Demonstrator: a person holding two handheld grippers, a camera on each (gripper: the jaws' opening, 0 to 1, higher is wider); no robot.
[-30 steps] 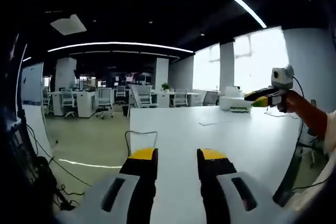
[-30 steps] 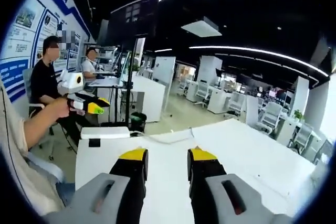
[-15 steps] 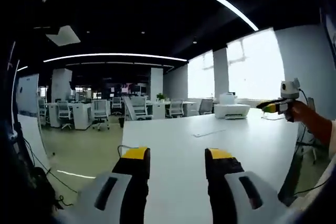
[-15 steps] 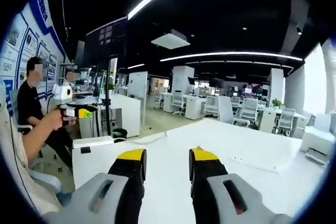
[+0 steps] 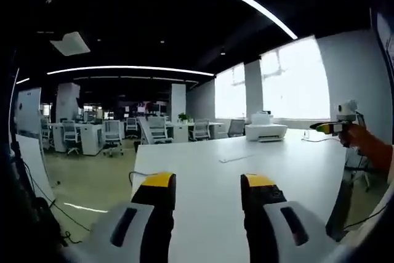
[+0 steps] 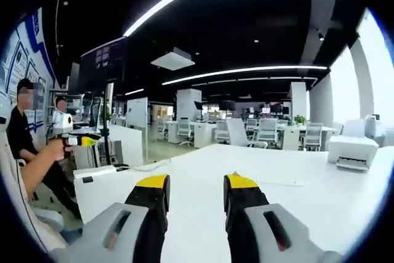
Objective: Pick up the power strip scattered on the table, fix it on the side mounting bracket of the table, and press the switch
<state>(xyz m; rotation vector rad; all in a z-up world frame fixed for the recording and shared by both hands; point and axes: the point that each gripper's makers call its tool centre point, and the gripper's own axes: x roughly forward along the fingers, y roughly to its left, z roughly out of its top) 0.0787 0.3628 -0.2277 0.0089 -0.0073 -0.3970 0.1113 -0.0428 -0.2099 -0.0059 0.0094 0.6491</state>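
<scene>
- Power strip: we cannot pick it out on the white table (image 5: 246, 170); we judge it rigid, light, best gripped across its body.
- Left gripper (image 5: 204, 184) and right gripper (image 6: 190, 184): jaws apart, empty.

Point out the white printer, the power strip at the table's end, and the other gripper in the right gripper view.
White printer (image 6: 352, 149), right gripper view, front face.
Power strip (image 6: 94, 173), right gripper view, top face.
Left gripper (image 6: 88, 141), right gripper view, yellow tip.

An open office: white table (image 5: 295, 170), rows of desks and chairs (image 6: 258, 132), bright windows (image 5: 294, 78), dark ceiling with light strips (image 6: 246, 71).
</scene>
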